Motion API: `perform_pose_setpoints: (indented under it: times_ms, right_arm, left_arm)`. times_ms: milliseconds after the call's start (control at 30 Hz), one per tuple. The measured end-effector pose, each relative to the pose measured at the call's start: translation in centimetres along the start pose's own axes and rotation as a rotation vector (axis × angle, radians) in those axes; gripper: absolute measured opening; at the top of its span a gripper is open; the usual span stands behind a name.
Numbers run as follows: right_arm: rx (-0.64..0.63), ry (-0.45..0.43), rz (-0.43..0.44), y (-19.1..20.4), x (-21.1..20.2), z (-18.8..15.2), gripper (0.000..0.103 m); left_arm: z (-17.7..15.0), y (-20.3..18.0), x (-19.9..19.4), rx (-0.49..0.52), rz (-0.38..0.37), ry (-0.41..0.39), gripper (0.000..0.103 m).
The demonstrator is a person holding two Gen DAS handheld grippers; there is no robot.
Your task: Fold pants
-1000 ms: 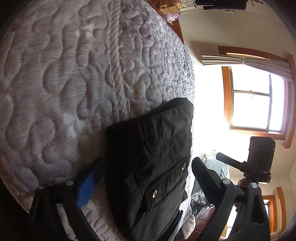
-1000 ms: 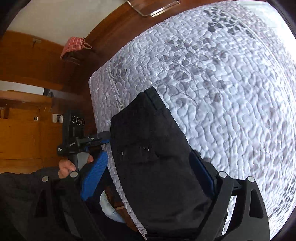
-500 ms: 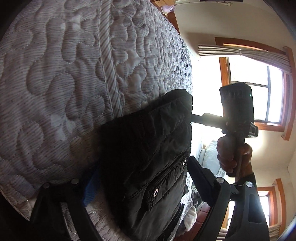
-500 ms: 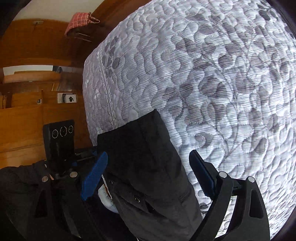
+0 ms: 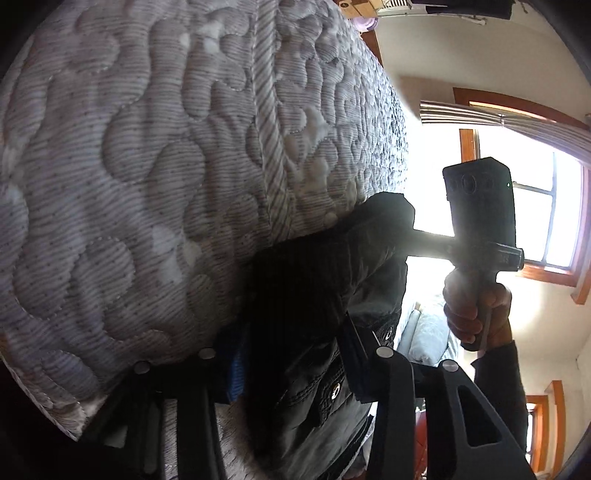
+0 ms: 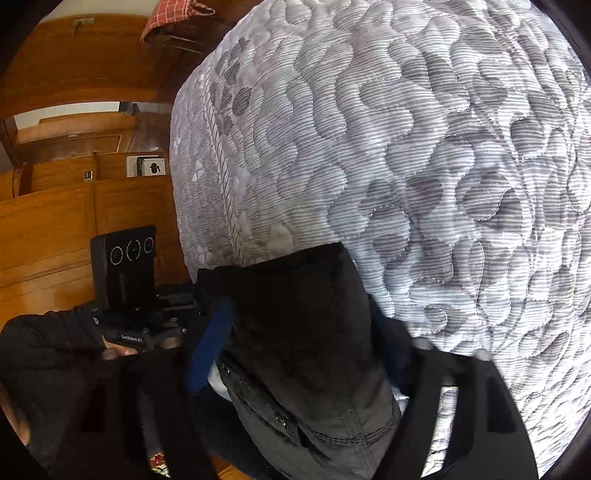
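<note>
The black pants (image 5: 317, 314) are folded into a thick bundle at the edge of a grey quilted mattress (image 5: 147, 166). My left gripper (image 5: 295, 354) has its jaws closed onto the bundle, one blue-padded finger on each side. In the right wrist view the same pants (image 6: 303, 332) sit between the fingers of my right gripper (image 6: 306, 354), which also grips them. The bundle hangs partly over the mattress (image 6: 443, 166) edge. Each gripper's handle and hand shows in the other's view.
A bright window (image 5: 554, 206) with curtains is at the right of the left wrist view. Wooden wall panels and shelves (image 6: 74, 184) stand beside the bed. A red checked cloth (image 6: 173, 14) hangs at the top. The mattress stretches away beyond the pants.
Both grippers closed in on the folded pants and drew them toward the mattress edge. The right hand's gripper rose into the left wrist view. The jaws are narrower than before.
</note>
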State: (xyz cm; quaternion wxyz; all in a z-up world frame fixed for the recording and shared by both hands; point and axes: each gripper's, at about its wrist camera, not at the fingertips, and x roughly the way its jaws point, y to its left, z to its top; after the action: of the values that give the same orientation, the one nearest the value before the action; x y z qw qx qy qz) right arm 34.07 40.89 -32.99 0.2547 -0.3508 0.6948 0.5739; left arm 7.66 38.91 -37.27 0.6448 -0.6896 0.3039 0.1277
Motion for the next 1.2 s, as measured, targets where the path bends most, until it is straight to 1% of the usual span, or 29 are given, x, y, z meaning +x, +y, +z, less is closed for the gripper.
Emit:
perform_pose_setpoints:
  times_ms: [33,67,133,233,333,533,633,967,1133,1200]
  right_arm:
    - [0.003,0.001,-0.015,0.0,-0.1,-0.1,0.051]
    - [0.005,0.000,-0.020,0.1,-0.4,-0.3,0.048]
    - [0.005,-0.006,-0.019,0.2,-1.1,-1.0,0.038]
    - [-0.006,-0.018,-0.031,0.7,-2.0,-1.7,0.031]
    - [-0.014,-0.028,-0.056,1.4,-2.5,-2.2,0.027]
    - [-0.026,-0.051,-0.119,3.6,-4.2,-3.7,0.025]
    - [-0.026,-0.073,-0.154,4.9,-5.5,-4.9,0.025]
    - [-0.011,-0.172,-0.279,9.5,-11.3,-11.3,0.025]
    - [0.002,-0.221,-0.323,11.5,-13.8,-14.9,0.025]
    - [0.006,-0.241,-0.334,12.4,-14.5,-16.3,0.025]
  left_arm:
    - [0.0,-0.1,0.0,0.000,-0.001,0.000,0.039]
    - [0.0,-0.1,0.0,-0.001,-0.004,0.000,0.038]
    - [-0.1,-0.1,-0.2,0.001,-0.015,-0.001,0.036]
    - [0.0,-0.2,-0.7,0.009,-0.029,0.000,0.033]
    - [0.0,-1.2,-0.9,0.031,-0.037,-0.003,0.032]
    - [-0.7,-3.5,-1.8,0.087,-0.050,-0.020,0.030]
    - [-1.2,-5.6,-2.4,0.126,-0.058,-0.026,0.030]
    - [-4.0,-13.2,-4.5,0.277,-0.094,-0.037,0.030]
    - [-6.0,-17.0,-5.4,0.366,-0.097,-0.036,0.029]
    - [-7.3,-17.5,-6.1,0.402,-0.098,-0.034,0.029]
